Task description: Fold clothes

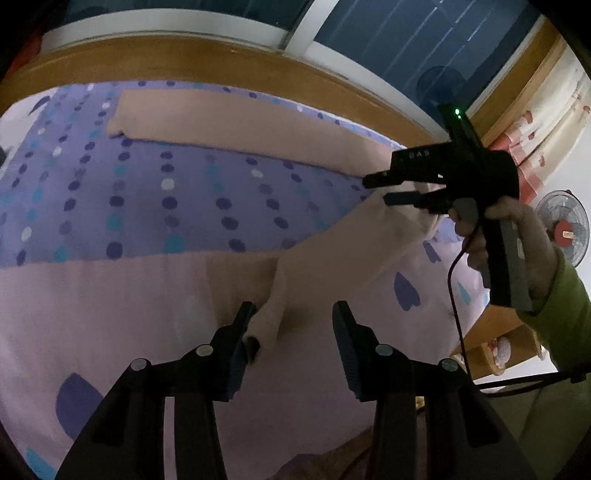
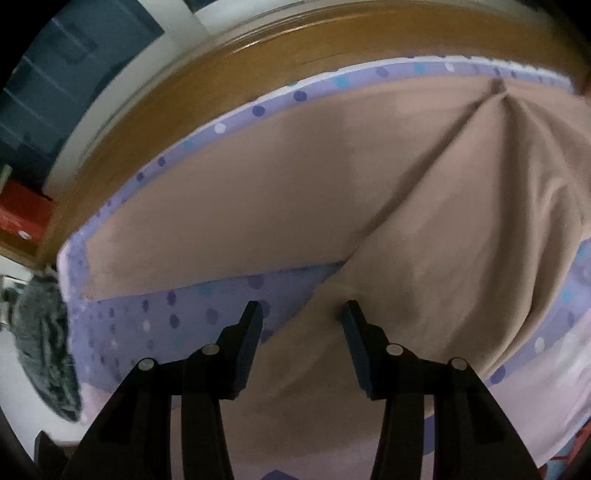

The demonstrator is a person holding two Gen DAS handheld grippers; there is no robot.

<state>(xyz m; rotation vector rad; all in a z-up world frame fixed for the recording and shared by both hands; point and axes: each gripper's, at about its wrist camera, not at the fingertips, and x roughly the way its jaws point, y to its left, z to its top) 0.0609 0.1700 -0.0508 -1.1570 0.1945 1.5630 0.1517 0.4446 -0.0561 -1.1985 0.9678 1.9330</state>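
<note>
Beige trousers [image 1: 236, 122] lie spread on a purple dotted bedsheet [image 1: 147, 192]; one leg runs along the far side, the other [image 1: 332, 251] comes toward me. My left gripper [image 1: 293, 314] is open with this leg's cuff [image 1: 266, 325] between its fingers, against the left finger. My right gripper [image 1: 376, 190] shows in the left wrist view, open over the trousers' crotch area. In the right wrist view the right gripper [image 2: 303, 314] is open just above the beige cloth [image 2: 424, 258] where the two legs meet.
A wooden bed frame [image 1: 184, 59] and window [image 1: 406, 33] lie beyond the bed. A fan [image 1: 563, 229] and a wooden shelf [image 1: 498, 339] stand at right. A red box [image 2: 22, 214] and a dark fuzzy item [image 2: 48, 339] are at left.
</note>
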